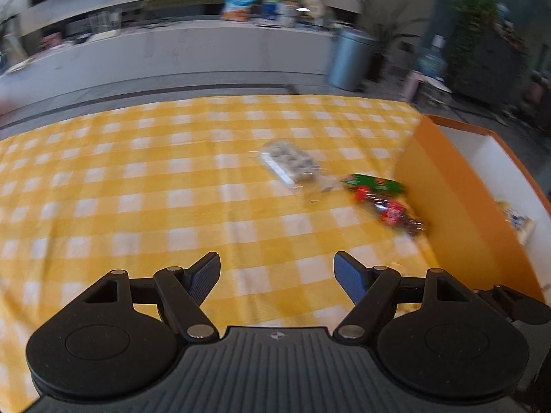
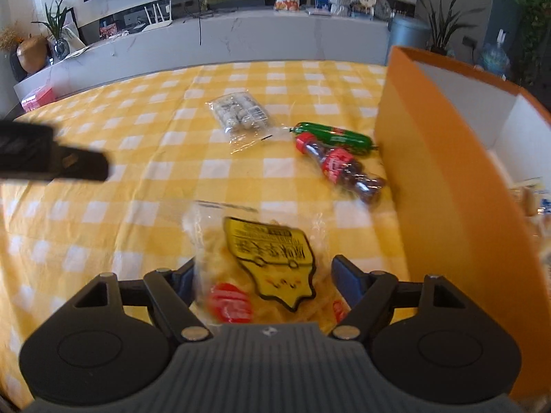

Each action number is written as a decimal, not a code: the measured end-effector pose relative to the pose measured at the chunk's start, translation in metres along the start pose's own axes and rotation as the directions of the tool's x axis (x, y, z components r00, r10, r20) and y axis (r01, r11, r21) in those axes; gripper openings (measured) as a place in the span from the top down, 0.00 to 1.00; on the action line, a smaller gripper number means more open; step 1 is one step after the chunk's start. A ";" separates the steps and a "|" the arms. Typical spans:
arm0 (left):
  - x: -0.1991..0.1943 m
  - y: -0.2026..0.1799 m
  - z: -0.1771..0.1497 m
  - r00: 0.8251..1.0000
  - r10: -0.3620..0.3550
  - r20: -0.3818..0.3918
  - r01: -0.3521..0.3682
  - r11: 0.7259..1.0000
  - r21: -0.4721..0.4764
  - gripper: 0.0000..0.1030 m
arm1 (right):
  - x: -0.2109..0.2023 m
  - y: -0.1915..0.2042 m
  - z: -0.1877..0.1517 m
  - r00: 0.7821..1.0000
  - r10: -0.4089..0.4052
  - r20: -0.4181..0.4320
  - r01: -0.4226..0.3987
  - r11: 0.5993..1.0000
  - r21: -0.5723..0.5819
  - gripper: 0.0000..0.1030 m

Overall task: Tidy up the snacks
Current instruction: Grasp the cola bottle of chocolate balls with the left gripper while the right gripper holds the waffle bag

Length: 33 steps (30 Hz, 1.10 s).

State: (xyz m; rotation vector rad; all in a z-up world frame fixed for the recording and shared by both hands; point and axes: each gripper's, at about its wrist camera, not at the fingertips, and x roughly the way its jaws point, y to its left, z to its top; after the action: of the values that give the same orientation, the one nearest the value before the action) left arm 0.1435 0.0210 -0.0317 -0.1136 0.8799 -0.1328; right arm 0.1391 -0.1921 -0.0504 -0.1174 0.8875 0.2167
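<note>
Three snacks on cloth (image 2: pixel 103 172); right tongs (image 2: pixel 263 275) grip yellow bag (image 2: pixel 268 258); left tongs (image 1: pixel 277 275) open.

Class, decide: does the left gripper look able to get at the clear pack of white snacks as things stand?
Probably yes. The left gripper is open and empty, and only bare checked cloth lies between it and the clear pack. The bottle and green sausage sit off to one side.

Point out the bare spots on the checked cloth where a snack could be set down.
The checked cloth is bare to the left of the clear pack. Beside the orange box it is crowded: the green sausage and the small cola bottle lie close together against its wall.
</note>
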 end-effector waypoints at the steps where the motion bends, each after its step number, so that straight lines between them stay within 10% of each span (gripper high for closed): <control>1: 0.001 -0.003 0.003 0.999 -0.032 0.006 0.032 0.999 -0.001 0.14 | -0.004 -0.001 -0.005 1.000 -0.020 0.004 0.020 1.000 -0.013 0.28; 12: 0.058 -0.059 0.052 0.978 -0.081 -0.191 0.073 0.996 -0.046 0.18 | 0.010 -0.021 -0.008 0.998 0.023 -0.050 -0.020 0.997 0.077 0.19; 33: 0.161 -0.141 0.123 0.814 0.234 -0.531 -0.234 0.970 0.069 0.38 | 0.008 -0.027 -0.009 0.997 0.061 -0.042 -0.057 0.992 0.110 0.17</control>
State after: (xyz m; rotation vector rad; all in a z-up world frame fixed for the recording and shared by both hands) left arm 0.3300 -0.1382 -0.0548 0.0399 1.4508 0.0743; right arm 0.1438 -0.2186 -0.0624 0.0051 0.9470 0.2211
